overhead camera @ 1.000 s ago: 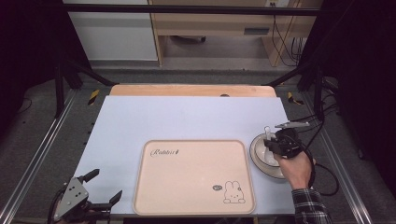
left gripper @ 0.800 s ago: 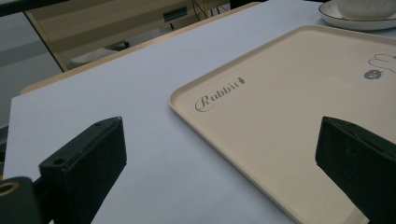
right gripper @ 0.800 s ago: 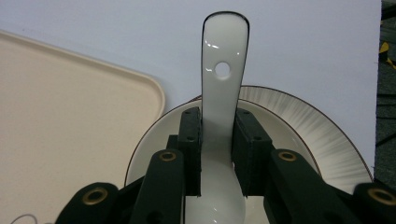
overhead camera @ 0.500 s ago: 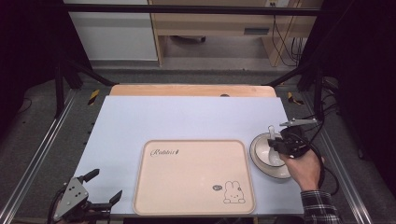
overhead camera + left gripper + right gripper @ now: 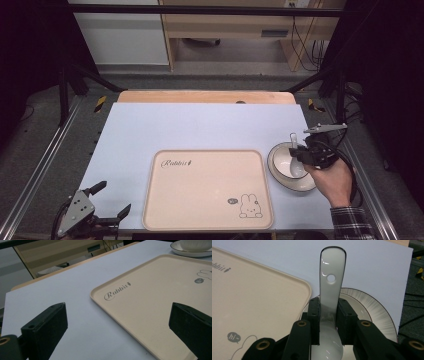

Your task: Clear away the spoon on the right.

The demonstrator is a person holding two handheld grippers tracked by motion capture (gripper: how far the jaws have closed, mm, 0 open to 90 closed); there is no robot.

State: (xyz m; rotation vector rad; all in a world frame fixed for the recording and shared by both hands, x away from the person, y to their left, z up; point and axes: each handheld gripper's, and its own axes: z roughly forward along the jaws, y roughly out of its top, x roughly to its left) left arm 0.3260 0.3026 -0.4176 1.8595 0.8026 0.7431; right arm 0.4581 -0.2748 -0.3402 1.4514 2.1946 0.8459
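Spoon (image 5: 332,297), one, pinched in the right gripper (image 5: 329,322) above one bowl (image 5: 292,165). One tray (image 5: 207,187) lies beside it; the left gripper (image 5: 102,202), jaws spread, sits at the table's (image 5: 200,125) near edge.

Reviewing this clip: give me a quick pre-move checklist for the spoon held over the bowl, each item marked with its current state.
1. Right claw shut on the spoon handle, pads on both sides: ok.
2. Spoon scoop clear of the bowl: cannot tell, the claw hides it.
3. Bowl seated on its plate: ok.
4. Tray bare and flat on the table: ok.
5. Left claw open, beside the tray's near left corner, apart from the spoon's path: ok.
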